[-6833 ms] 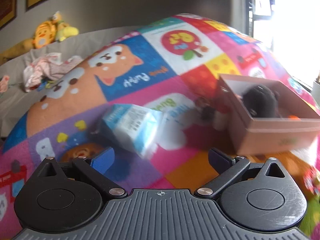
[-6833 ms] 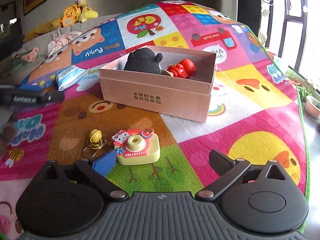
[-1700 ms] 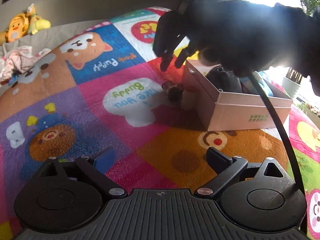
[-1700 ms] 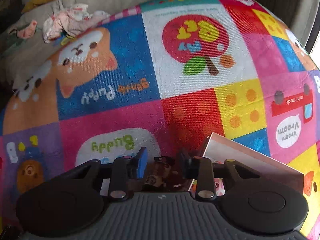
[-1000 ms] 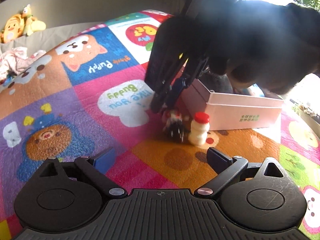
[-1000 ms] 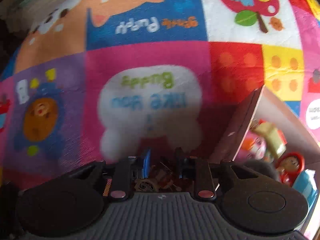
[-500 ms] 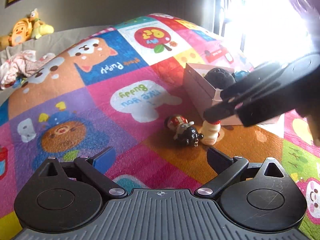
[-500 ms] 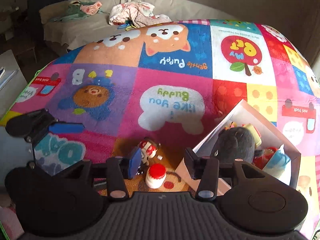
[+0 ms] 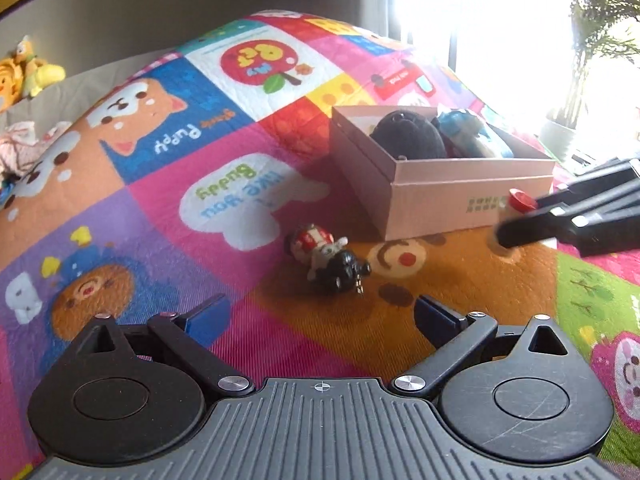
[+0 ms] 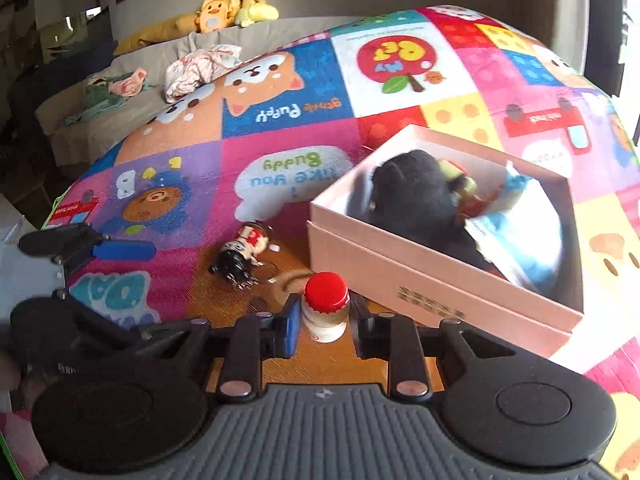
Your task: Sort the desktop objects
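With right claw (image 10: 325, 322) just closed, gripping the upright red-capped bottle (image 10: 325, 300) on the play mat (image 10: 280, 92) at 7 o'clock of the pink box (image 10: 400, 276), lift straight up, clear the near wall, lower beside the black plush (image 10: 412, 196), leaving left claw (image 9: 320, 316) wide and empty.

Patchwork play mat (image 9: 248, 200), pink box (image 9: 432, 200), figurine (image 9: 328, 256), bottle (image 10: 325, 308)

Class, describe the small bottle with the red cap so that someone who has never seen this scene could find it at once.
Start at the pink cardboard box on the colourful play mat. Just in front of the box's near wall, on an orange patch, the small bottle stands upright between the right gripper pads. Its white body and red cap set it apart from the dark figurine lying nearby.
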The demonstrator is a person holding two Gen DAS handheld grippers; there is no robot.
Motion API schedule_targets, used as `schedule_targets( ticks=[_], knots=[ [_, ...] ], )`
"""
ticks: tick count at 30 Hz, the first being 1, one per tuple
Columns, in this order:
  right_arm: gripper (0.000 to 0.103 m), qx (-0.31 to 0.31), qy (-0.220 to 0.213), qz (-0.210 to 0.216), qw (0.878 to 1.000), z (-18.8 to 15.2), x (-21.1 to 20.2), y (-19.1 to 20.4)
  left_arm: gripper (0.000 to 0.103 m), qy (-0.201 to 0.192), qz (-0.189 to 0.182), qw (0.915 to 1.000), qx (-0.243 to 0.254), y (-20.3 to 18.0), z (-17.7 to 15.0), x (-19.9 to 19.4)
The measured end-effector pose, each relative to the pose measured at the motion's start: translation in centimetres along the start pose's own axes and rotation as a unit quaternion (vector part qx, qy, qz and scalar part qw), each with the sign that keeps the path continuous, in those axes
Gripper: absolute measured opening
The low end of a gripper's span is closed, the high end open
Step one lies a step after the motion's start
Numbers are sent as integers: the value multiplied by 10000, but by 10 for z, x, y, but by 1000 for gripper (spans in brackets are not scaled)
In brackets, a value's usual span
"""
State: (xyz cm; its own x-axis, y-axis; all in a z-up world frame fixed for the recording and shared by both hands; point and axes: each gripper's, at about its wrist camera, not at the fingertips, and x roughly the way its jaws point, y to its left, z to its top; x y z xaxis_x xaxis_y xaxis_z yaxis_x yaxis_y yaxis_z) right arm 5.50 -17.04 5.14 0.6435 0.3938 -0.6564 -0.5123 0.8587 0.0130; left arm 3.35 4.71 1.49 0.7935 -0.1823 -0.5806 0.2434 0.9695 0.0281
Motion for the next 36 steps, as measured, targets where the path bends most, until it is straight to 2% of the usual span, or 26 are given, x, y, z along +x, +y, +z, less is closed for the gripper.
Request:
schedule_targets(
  ticks=[3,6,9,12,14,17,19,28,36],
  knots=[
    [25,38,-88,-387,9992,-27,-17,-13,101,7,-235,9997,-44,6,21,22],
    [25,447,-85,-314,9985,-47,-28,-28,101,102,-713,9973,-143,11,35,44],
    [25,718,-107,-291,9969,-60,-29,-37,101,286,-834,9956,-303,10,39,62],
    [26,811,-135,-251,9963,-69,-28,-41,101,359,-1034,9936,-287,2,34,64],
    [31,777,-191,-248,9965,-72,-27,-40,101,350,-1188,9920,-257,-4,30,58],
    [44,725,-298,-180,9968,-75,-27,-36,101,413,-1275,9906,-276,-15,21,45],
    [67,801,-401,-256,9957,-75,-30,-38,101,409,-1259,9911,-161,-26,12,34],
    [84,966,-558,-447,9928,-76,-34,-40,102,479,-1597,9858,219,-58,-17,-8],
    [88,1047,-633,-566,9909,-77,-37,-42,102,297,-1505,9871,457,-60,-19,-27]
  ],
)
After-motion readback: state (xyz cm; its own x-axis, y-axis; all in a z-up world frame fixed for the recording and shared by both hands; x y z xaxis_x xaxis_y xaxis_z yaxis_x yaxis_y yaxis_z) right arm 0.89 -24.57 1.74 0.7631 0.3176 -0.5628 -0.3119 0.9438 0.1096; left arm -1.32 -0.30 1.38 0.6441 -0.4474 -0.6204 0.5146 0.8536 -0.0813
